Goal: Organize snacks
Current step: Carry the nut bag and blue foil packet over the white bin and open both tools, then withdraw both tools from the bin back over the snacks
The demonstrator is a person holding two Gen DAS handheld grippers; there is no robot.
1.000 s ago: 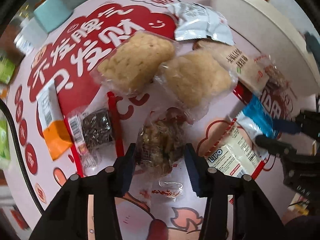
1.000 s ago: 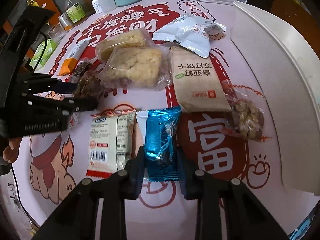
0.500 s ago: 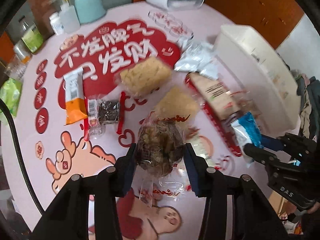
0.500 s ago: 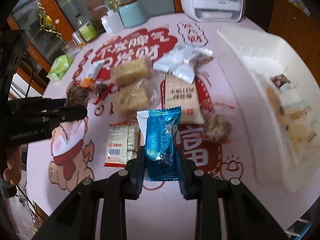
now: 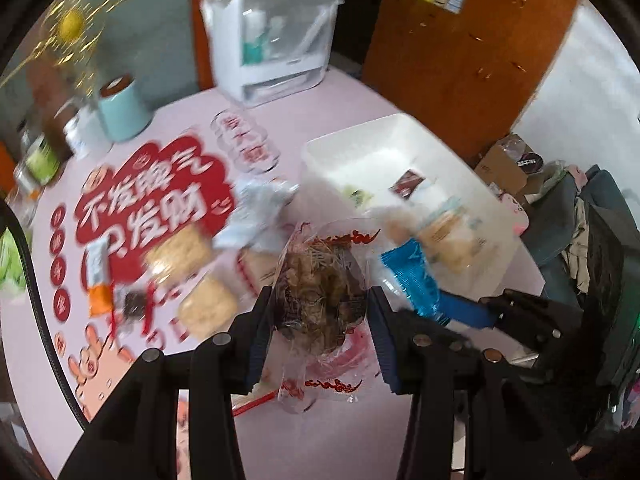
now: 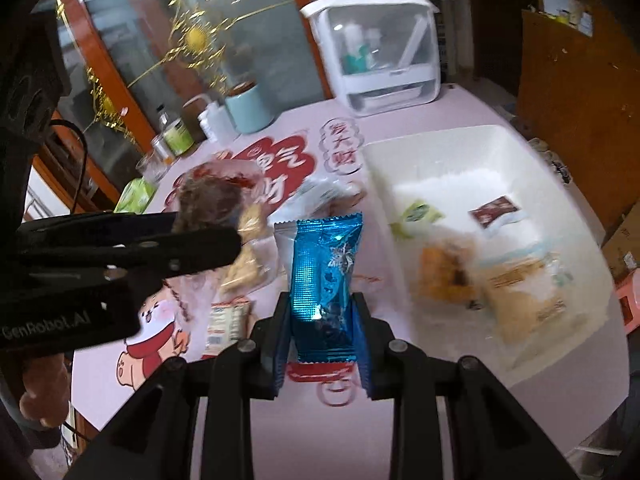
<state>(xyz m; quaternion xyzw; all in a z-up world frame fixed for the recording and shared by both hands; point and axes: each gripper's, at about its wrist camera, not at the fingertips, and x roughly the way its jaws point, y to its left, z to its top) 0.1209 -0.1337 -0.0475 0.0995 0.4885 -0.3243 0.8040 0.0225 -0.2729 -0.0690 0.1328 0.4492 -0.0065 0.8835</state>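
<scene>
My left gripper (image 5: 320,308) is shut on a clear bag of brown nut snack (image 5: 320,296), held high above the pink table. It shows from the side in the right wrist view (image 6: 208,200). My right gripper (image 6: 322,320) is shut on a blue foil snack packet (image 6: 324,276), also lifted; it shows at the right of the left wrist view (image 5: 412,276). A white bin (image 6: 500,140) stands to the right with several snack packs inside. Loose snacks remain on the table: two pale cracker packs (image 5: 180,256), an orange bar (image 5: 98,280) and a silver bag (image 5: 256,208).
A white cosmetics case (image 6: 380,52) stands at the table's far edge. A teal cup (image 6: 250,108), a pump bottle and small jars stand at the far left. A white Lipo packet (image 6: 228,320) lies below my left gripper. The table edge is near on the right.
Both grippers have risen well above the table with their snacks and swung right, toward the white bin, whose inside has come into view.
</scene>
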